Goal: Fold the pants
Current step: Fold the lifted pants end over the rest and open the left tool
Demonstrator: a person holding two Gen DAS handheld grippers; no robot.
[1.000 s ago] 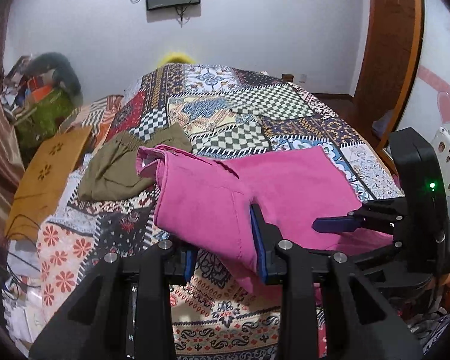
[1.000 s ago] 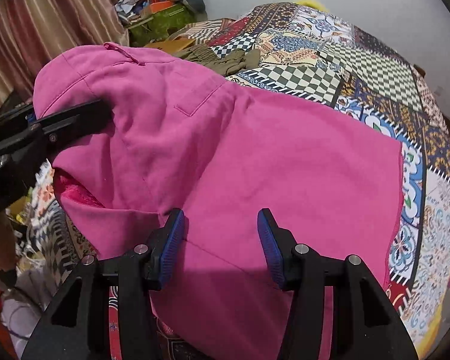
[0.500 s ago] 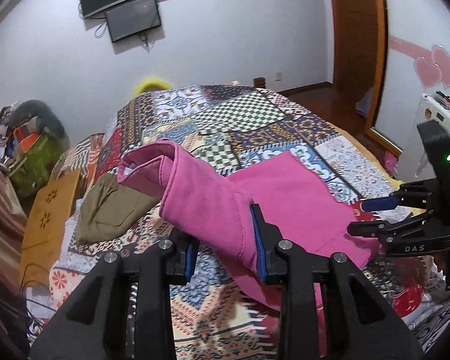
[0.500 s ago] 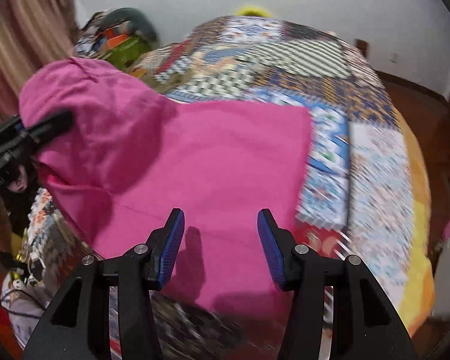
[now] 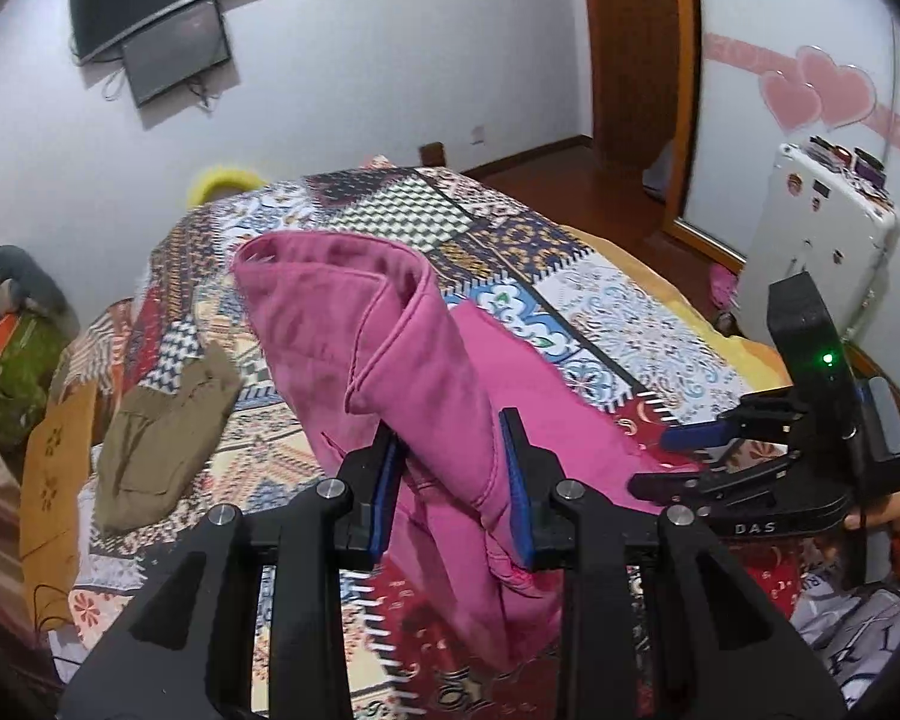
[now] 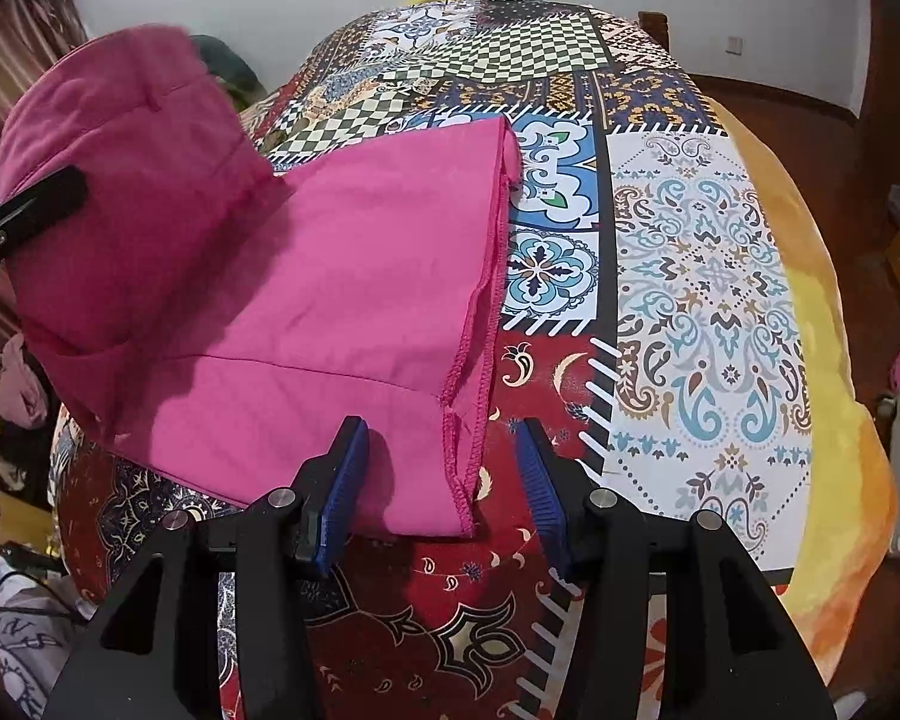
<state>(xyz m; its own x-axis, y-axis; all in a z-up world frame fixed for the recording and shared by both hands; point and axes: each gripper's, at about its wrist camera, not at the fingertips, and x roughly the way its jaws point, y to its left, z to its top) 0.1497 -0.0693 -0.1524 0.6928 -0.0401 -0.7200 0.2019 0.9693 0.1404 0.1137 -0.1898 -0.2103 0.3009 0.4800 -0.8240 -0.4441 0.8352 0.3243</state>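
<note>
The pink pants (image 5: 402, 360) lie on the patchwork bedspread (image 5: 630, 324). My left gripper (image 5: 453, 483) is shut on a thick fold at the waist end and holds it lifted above the bed. In the right wrist view the pants (image 6: 330, 276) spread flat with the leg hems at the near right. My right gripper (image 6: 444, 480) is open, low over the bed, with the hem corner between its fingers. It also shows in the left wrist view (image 5: 678, 456) at the right, open.
Olive-brown pants (image 5: 156, 450) lie on the bed's left side beside a wooden board (image 5: 54, 480). A clutter pile (image 5: 12, 360) sits at the far left. A white appliance (image 5: 816, 252) stands right of the bed. The bed's yellow edge (image 6: 828, 360) runs on the right.
My left gripper has lifted the waist end higher and folded it toward the legs. My right gripper has moved right along the pants to the leg hems, staying open.
</note>
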